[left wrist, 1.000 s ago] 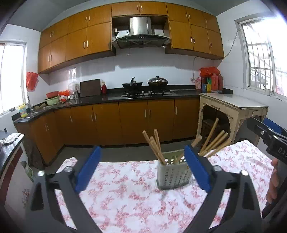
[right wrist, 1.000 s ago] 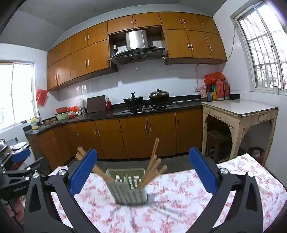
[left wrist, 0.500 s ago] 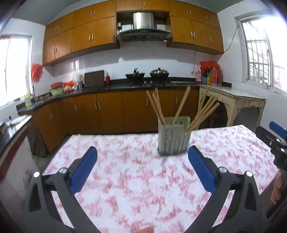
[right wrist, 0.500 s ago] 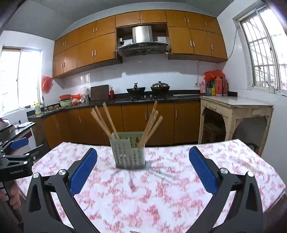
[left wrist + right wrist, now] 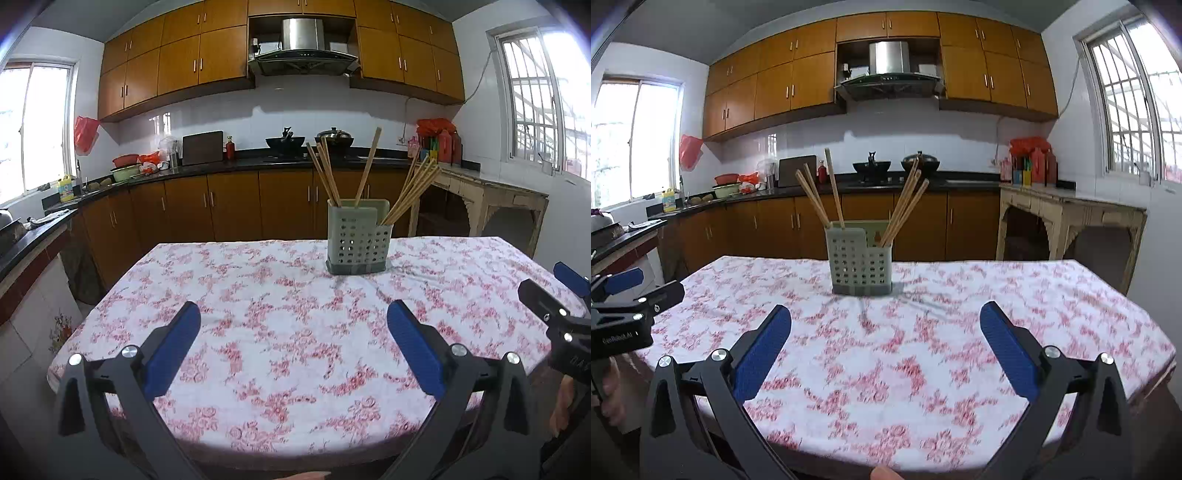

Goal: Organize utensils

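A grey perforated utensil holder (image 5: 357, 236) stands upright on the far half of the table, also in the right wrist view (image 5: 860, 261). Several wooden chopsticks (image 5: 327, 175) stick out of its two compartments, fanned left and right (image 5: 905, 205). My left gripper (image 5: 293, 332) is open and empty, held over the near edge of the table, well short of the holder. My right gripper (image 5: 885, 334) is open and empty, likewise over the near edge. Each gripper shows at the side of the other's view (image 5: 554, 302) (image 5: 631, 302).
The table carries a white cloth with red flowers (image 5: 280, 314). Behind it run a dark kitchen counter (image 5: 240, 164) with wooden cabinets and a stove with pans (image 5: 875, 166). A worn pale side table (image 5: 1067, 214) stands at the right by the window.
Both grippers have pulled back and lower, away from the holder toward the near table edge. The holder now looks farther off. Both stay open and empty.
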`<action>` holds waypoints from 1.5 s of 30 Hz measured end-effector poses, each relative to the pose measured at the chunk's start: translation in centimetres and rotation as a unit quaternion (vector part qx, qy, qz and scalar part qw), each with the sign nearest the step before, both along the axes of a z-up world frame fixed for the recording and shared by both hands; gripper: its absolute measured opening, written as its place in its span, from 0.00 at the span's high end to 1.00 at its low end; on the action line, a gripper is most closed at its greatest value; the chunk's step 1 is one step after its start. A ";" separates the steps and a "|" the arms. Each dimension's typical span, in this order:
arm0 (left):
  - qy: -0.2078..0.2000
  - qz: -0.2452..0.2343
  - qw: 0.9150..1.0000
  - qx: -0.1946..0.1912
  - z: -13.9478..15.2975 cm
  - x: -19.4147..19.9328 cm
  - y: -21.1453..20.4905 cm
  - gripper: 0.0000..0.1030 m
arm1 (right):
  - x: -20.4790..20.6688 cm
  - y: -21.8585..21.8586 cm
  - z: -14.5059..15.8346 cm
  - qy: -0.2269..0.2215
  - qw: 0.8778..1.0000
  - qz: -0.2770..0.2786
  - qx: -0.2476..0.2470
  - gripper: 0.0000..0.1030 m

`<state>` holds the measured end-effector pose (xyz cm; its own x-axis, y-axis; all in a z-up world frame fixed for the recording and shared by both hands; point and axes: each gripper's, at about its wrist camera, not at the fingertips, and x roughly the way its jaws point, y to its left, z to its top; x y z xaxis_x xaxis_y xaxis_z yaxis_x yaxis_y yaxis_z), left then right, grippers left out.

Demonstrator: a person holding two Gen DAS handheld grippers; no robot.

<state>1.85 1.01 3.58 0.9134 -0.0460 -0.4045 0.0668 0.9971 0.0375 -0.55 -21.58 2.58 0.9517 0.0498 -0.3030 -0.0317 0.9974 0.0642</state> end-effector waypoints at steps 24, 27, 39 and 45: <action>0.010 0.005 1.000 -0.015 -3.6 -2.4 0.3 0.04 | -2.2 0.1 -2.4 0.019 1.000 -0.008 0.016 0.02; 0.010 0.003 1.000 -0.016 -3.7 -2.5 0.4 0.04 | -2.2 0.0 -2.4 0.022 1.000 -0.008 0.019 0.02; 0.016 0.000 1.000 -0.019 -4.0 -2.4 0.2 0.04 | -1.9 0.0 -2.8 0.034 0.999 -0.005 0.025 0.02; 0.017 0.000 1.000 -0.019 -4.0 -2.4 0.1 0.04 | -1.9 0.0 -2.8 0.035 0.999 -0.006 0.027 0.02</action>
